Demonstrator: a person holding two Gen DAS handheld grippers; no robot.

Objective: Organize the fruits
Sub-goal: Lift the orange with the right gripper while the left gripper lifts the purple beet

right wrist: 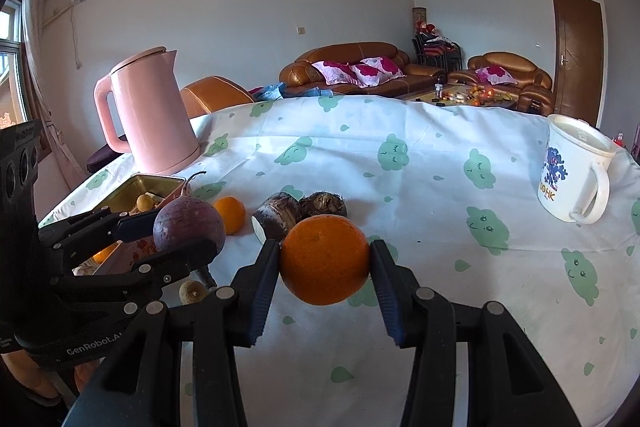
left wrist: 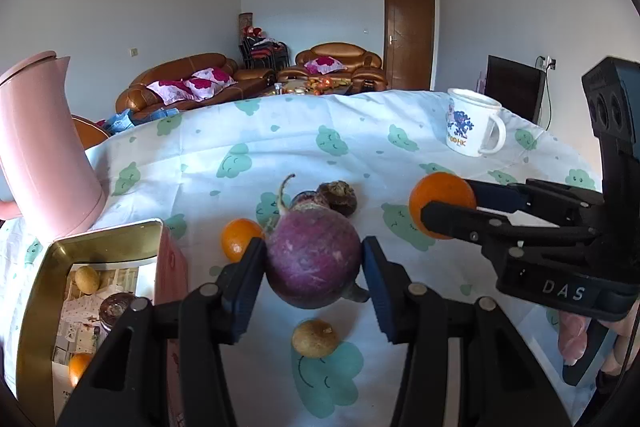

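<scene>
The left claw is clamped across the middle of a purple radish, lifted above the worktop near its left edge, beside the gold tin. It looks dense, firm and heavy, its smooth skin mottled and its stem curling. The right claw grips an orange at its widest girth; its dimpled rind likely yields slightly, so moderate pressure suits.

Daylight enters from the window at the left of the right wrist view, lighting the room evenly and brightly. Soft shadows fall on the tablecloth. Both pictures bend strongly and go black at the corners; near parts stay sharp.
</scene>
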